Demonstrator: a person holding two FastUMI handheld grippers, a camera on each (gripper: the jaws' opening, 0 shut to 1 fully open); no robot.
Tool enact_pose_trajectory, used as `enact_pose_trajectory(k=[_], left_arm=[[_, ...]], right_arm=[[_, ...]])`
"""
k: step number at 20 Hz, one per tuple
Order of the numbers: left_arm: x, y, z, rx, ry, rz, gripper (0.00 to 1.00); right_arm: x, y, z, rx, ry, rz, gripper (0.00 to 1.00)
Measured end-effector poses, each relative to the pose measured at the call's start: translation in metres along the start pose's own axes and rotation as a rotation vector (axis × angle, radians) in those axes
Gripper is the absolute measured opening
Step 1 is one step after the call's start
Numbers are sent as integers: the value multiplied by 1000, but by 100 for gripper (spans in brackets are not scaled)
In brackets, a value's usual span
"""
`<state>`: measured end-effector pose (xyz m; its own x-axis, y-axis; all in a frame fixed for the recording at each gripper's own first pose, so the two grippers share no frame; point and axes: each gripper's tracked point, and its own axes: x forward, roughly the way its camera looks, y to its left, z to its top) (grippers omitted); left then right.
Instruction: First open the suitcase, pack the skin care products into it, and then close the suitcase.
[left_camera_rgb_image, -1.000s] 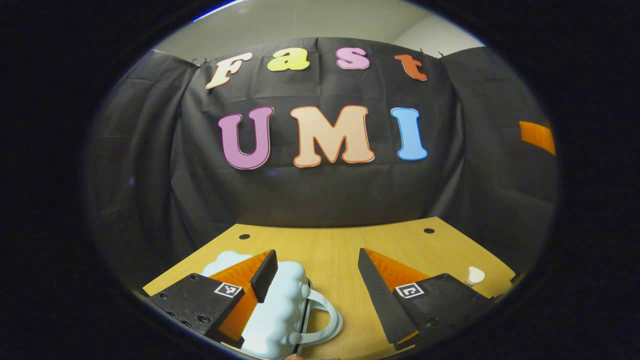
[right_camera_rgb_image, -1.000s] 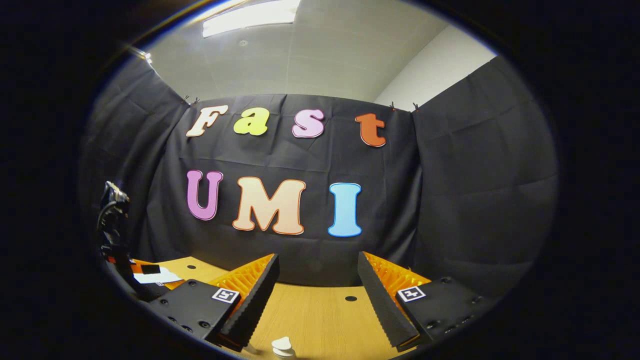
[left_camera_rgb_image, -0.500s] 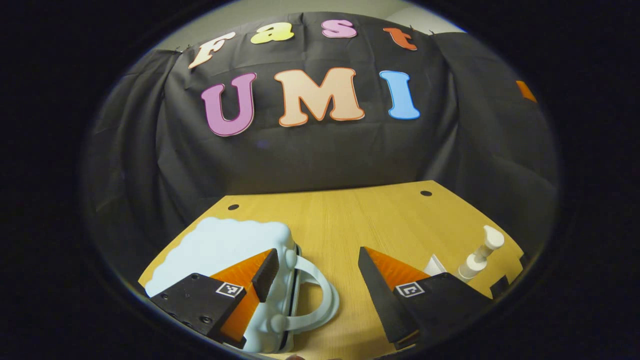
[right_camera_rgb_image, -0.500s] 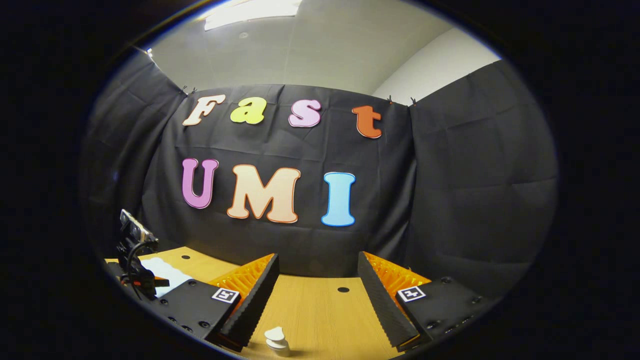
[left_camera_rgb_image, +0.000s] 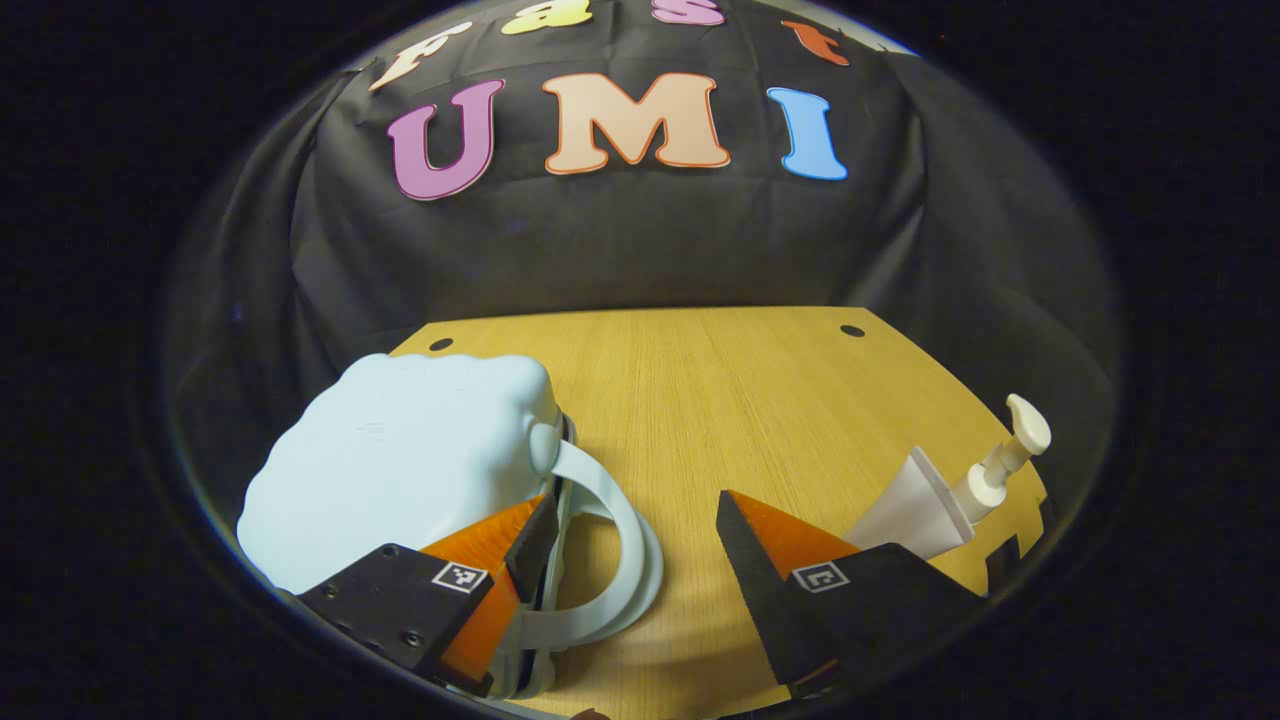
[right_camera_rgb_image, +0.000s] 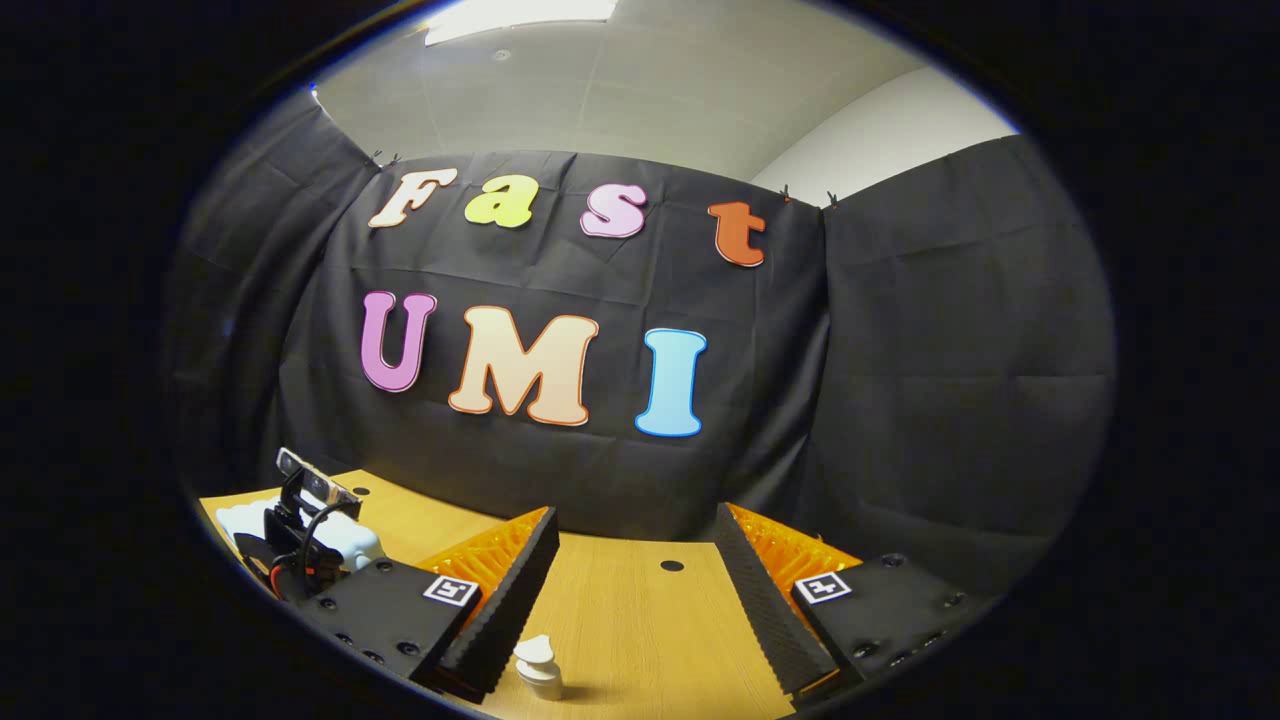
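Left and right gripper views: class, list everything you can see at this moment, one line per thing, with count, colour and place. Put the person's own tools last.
Suitcase: one, pale blue, closed, on the table's left part, its loop handle toward the middle.
Pump bottle: one, white, near the table's right edge.
Table: one, light wood with small dark holes, in front of the black cloth wall.
Left gripper: one, jaws open, low over the table's near edge, its left finger in front of the suitcase's handle side.
Right gripper: one, jaws open, held above the table with the bottle's pump head below it.
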<state>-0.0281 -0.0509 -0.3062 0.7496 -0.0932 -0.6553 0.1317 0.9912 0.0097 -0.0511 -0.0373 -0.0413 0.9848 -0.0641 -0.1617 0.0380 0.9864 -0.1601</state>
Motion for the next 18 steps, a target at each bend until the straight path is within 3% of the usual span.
enact_pose_trajectory(k=[2,5,6,7,9,10,12,13,14,15,16,17,18], left_arm=[[4,-5,-2,18,14,-6,88],[16,-6,-11,35,63,16,88],[19,-6,-14,38,85,24,83],[22,-6,-19,41,104,30,88],[28,-6,-29,50,148,40,83],[31,-7,-33,50,169,39,87],[33,-14,-40,40,197,5,83],[33,-16,-42,32,202,-3,80],[34,-13,-40,37,199,5,65],[32,-9,-39,45,194,15,61],[31,-4,-37,43,191,24,47],[31,-1,-37,33,187,30,40],[31,3,-34,17,185,32,24]], right_arm=[[0,0,-1,-5,0,0,100],[1,0,-1,-14,-4,1,100],[2,0,-1,-15,-6,2,99],[2,0,-1,-16,-6,3,99],[3,-2,-2,-19,-5,2,98],[2,-3,-3,-20,-6,1,98],[2,-6,-2,-23,-12,-3,99],[3,-7,-2,-24,-14,-5,99],[1,-7,-3,-26,-14,-7,99],[1,-8,-2,-26,-15,-9,99],[0,-8,-3,-25,-15,-9,100],[-1,-8,-3,-24,-17,-6,100],[-1,-7,-3,-25,-21,-4,100]])
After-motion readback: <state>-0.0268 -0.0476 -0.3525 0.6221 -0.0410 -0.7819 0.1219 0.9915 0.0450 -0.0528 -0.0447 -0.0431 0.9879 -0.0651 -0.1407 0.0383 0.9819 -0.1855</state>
